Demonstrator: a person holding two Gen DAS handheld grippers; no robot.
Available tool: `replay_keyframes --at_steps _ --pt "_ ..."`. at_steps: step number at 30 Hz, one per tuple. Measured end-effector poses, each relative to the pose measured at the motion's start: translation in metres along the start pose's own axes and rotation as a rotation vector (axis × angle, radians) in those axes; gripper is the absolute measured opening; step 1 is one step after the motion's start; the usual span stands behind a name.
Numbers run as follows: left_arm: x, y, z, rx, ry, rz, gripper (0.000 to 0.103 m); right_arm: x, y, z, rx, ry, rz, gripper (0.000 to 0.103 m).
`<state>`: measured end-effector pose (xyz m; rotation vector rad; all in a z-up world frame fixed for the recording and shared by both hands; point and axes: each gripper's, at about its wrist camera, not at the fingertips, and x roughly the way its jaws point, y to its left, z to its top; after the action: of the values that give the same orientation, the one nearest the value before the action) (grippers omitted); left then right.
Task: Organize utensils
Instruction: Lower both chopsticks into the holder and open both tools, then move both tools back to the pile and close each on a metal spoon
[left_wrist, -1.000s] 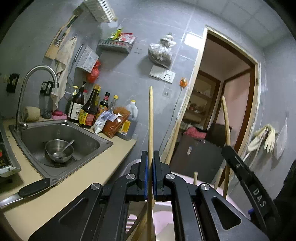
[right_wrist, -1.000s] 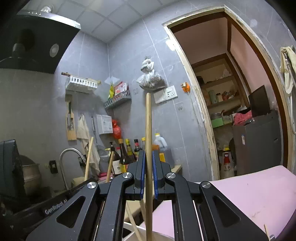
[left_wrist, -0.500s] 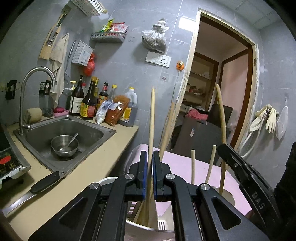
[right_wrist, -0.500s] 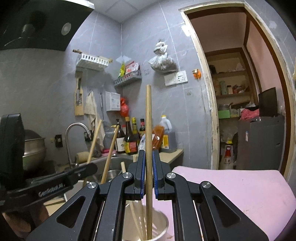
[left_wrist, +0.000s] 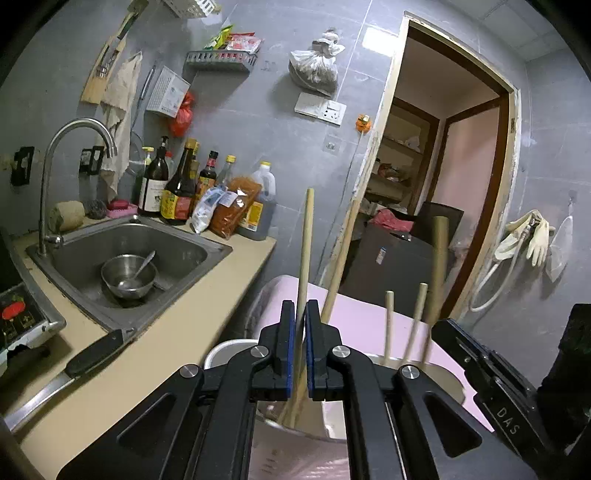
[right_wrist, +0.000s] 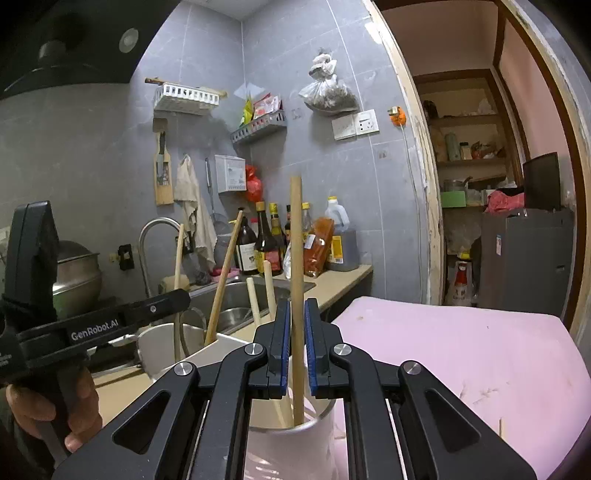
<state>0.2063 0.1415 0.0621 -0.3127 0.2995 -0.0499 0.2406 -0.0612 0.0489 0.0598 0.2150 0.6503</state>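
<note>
My left gripper (left_wrist: 300, 347) is shut on a long wooden utensil handle (left_wrist: 305, 251) that stands upright with its lower end inside a white holder (left_wrist: 221, 350). Another handle (left_wrist: 340, 269) leans in the same holder. My right gripper (right_wrist: 295, 343) has its jaws slightly apart around a wooden stick (right_wrist: 296, 258) standing in a white cup (right_wrist: 314, 428). Two shorter sticks (right_wrist: 260, 295) stand beside it. The cup with its sticks (left_wrist: 404, 325) also shows in the left wrist view. The left gripper's body (right_wrist: 96, 325) shows in the right wrist view.
A pink mat (right_wrist: 461, 354) covers the surface under the cups. On the left lies a counter (left_wrist: 155, 354) with a knife (left_wrist: 74, 369), a steel sink (left_wrist: 177, 254) holding a bowl (left_wrist: 127, 275), and sauce bottles (left_wrist: 177, 188) against the wall. A doorway (left_wrist: 443, 184) opens at the right.
Both grippers have come down with their utensils, whose lower ends now stand inside the white containers. The right jaws have parted slightly around the stick.
</note>
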Motion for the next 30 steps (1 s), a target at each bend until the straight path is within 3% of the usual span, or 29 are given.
replay_keyframes --at_steps 5,8,13,22,24,25,30 --pt "-0.003 -0.009 0.001 0.023 0.021 0.0 0.006 -0.009 -0.003 0.002 0.011 -0.005 -0.003 0.01" --pt "-0.01 -0.017 0.0 0.043 0.011 -0.009 0.019 -0.019 -0.006 0.005 0.017 -0.026 -0.009 0.023" --pt "-0.021 -0.035 0.002 0.067 -0.006 -0.048 0.035 -0.042 -0.015 0.012 0.019 -0.051 -0.039 0.025" --pt "-0.035 -0.078 0.0 0.089 -0.053 -0.087 0.085 -0.106 -0.046 0.028 0.027 -0.149 -0.1 0.056" --pt "-0.038 -0.088 -0.002 0.089 -0.071 -0.092 0.092 -0.121 -0.053 0.029 0.026 -0.163 -0.123 0.065" --pt "-0.041 -0.094 -0.005 0.091 -0.083 -0.094 0.097 -0.127 -0.056 0.029 0.027 -0.168 -0.132 0.075" --pt "-0.045 -0.118 -0.014 0.113 -0.096 -0.106 0.101 -0.163 -0.073 0.029 0.014 -0.198 -0.21 0.098"
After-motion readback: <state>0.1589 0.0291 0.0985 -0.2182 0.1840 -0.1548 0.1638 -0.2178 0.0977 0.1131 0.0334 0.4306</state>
